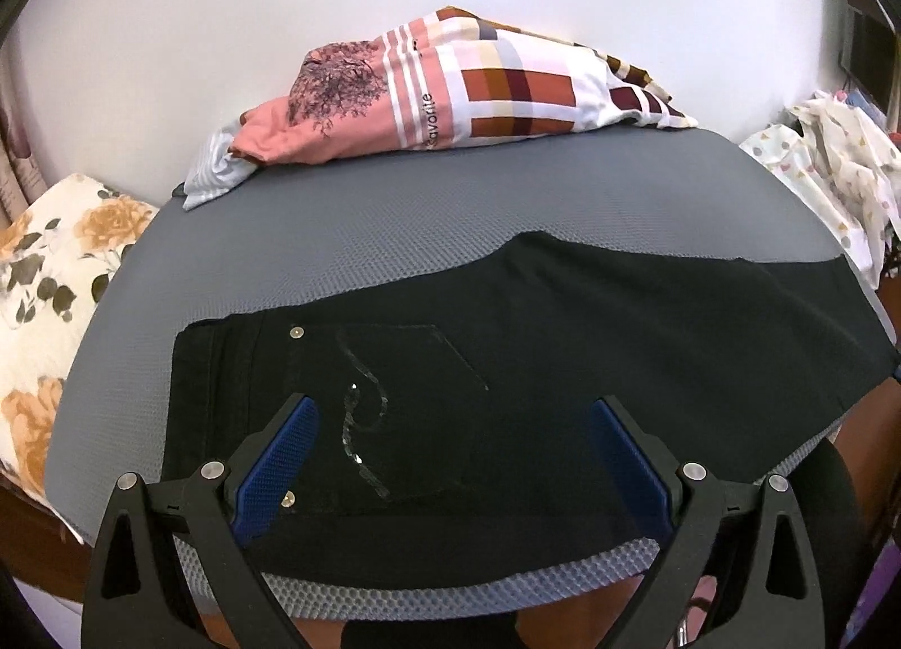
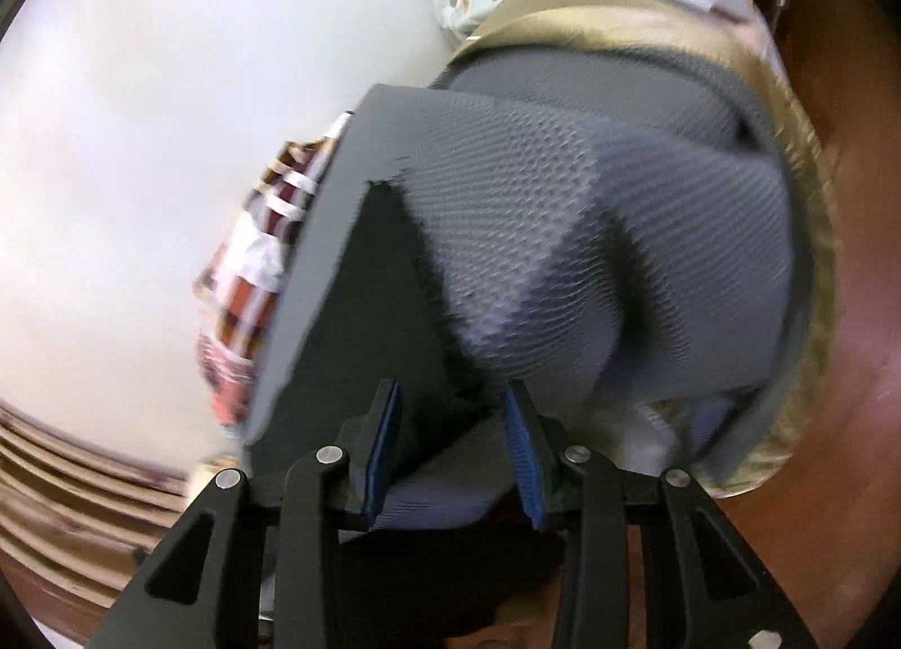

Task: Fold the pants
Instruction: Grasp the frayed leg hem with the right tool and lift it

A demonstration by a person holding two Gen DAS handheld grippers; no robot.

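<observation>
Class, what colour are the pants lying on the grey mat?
Black pants, with a sparkly swirl on the pocket; clearest in the left wrist view.

A grey mesh mat (image 1: pixel 394 210) spreads ahead of the tool. Beyond it lies a pink-and-checked folded cloth (image 1: pixel 450 92); a floral cushion (image 1: pixel 50 277) sits left, a spotted white fabric (image 1: pixel 833 176) right.

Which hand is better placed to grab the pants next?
Probably the left: its tongs stand open right over the black pants. The right tongs appear in a blurred view at the mat's edge.
</observation>
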